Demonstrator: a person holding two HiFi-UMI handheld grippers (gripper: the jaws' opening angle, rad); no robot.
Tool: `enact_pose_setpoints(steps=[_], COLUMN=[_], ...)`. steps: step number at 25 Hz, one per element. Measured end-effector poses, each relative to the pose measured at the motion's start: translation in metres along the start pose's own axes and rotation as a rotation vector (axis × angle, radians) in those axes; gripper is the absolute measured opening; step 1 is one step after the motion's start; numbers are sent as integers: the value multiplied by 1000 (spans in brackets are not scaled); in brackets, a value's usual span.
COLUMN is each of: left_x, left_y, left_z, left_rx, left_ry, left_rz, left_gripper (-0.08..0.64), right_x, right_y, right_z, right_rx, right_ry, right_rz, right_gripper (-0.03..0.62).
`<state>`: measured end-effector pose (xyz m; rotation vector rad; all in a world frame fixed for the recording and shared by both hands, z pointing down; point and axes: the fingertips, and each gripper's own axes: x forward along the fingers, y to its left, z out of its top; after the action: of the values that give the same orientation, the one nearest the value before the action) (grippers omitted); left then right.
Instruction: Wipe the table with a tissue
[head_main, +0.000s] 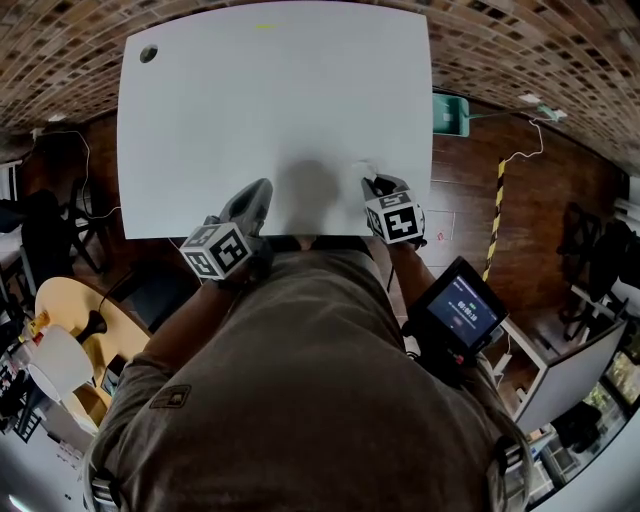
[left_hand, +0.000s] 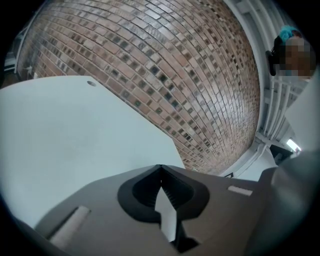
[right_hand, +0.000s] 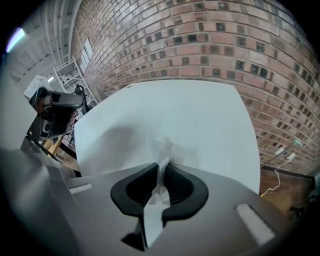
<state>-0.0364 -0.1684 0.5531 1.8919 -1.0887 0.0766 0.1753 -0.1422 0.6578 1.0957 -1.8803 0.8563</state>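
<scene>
Overhead, the white desk (head_main: 270, 120) stood before a brick wall (right_hand: 225, 45) on a dark wooden floor (head_main: 540, 190). At its near edge, the right gripper (head_main: 377, 184) clamped a tissue (right_hand: 159, 192). The left gripper (head_main: 260, 188) was closed on nothing beside the same edge.

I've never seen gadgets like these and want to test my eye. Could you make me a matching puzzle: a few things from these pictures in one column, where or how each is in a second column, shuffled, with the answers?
Column one:
1. left gripper
2. right gripper
3. small hole
4. brick wall

Column two:
A. beyond the far edge of the table
B. fingers shut on a white tissue
C. in the table top, near its far left corner
D. fingers shut, nothing between them

Pairs: 1-D, 2-B, 3-C, 4-A.
</scene>
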Motion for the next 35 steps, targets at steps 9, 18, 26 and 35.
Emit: enact_pose_setpoints(steps=[9,18,26,35], left_x=[-16,-13,-10,-25], left_y=[19,19,-2,-12], left_z=[8,11,7,-2], left_rx=[-12,-2,11,-2], left_ry=[-21,-17,-51,-121], left_rz=[19,18,40,141], left_gripper=[2,2,2,2], right_x=[17,19,2,-6], right_y=[81,72,6,33], right_z=[4,7,-1,3], right_rx=[-96,-57,39,0], right_ry=[28,11,-34,-101], right_rz=[136,136,55,224], right_gripper=[52,52,52,52])
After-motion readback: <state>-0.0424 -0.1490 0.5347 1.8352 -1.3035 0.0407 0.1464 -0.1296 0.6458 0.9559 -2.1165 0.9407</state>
